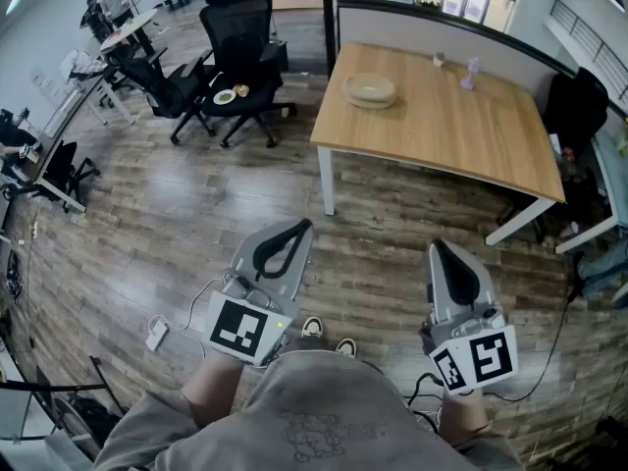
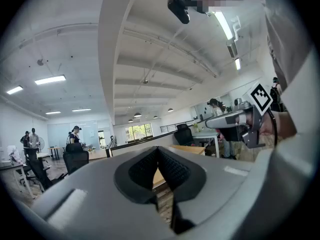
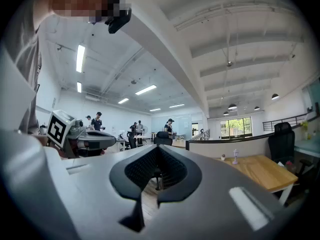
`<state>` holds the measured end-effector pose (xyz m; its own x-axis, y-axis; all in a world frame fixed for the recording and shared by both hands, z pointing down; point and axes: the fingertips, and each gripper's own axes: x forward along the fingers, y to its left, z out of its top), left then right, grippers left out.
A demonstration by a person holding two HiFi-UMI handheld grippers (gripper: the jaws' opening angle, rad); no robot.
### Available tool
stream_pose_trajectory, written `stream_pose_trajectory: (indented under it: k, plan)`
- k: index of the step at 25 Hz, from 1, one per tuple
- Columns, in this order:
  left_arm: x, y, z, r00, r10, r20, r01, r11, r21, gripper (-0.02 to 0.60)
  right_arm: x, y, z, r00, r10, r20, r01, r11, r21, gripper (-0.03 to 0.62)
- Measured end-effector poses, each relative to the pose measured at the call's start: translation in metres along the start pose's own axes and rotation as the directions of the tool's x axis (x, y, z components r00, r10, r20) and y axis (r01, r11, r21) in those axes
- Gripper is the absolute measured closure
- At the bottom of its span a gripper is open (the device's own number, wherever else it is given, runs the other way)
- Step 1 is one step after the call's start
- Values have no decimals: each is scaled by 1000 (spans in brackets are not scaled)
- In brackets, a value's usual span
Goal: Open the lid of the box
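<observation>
- Nearest the lens: the person's grey shirt (image 1: 314,415) is filling the bottom edge. The left gripper (image 1: 297,228) and right gripper (image 1: 438,249) are riding level just ahead of it, over the plank floor (image 1: 147,224).
- Both sets of jaws are sitting pressed together, with nothing between them.
- Task's thing: I am taking the round pale container (image 1: 369,90) to be the box. It is resting near the left end of the wooden surface (image 1: 461,135), well apart from both grippers.
- Judgement: the approach is not yet made. Doing it well means closing in first and spreading the jaws before reaching the rim. One gripper would then be steadying the base while the other is lifting the lid straight up.
- Hard to make out: the lid seam is too small to see. Two small items (image 1: 469,73) at the far edge are staying unidentified. I am not finding the container in either gripper view.
</observation>
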<state>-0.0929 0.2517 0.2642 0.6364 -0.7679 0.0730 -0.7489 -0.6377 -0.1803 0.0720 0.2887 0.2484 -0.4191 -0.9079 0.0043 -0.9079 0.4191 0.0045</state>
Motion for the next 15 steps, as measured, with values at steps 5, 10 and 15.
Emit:
stream_pose_trajectory:
  k: [5,10,15]
  plan:
    - [3,-4,0,1000,9,4,-9,1000,-9,581,-3,-8,0,1000,-5,9,5,1000,8,583]
    - [-2,-5,2,1000,15,5,-14,1000,-14,572,-7,-5,-2,1000,-3,-1,3,1000,1,583]
    - [1,-8,-1,999,50,3,-49,998,-24,403,-11,-9,-7,1000,0,-13,0,1000,5,583]
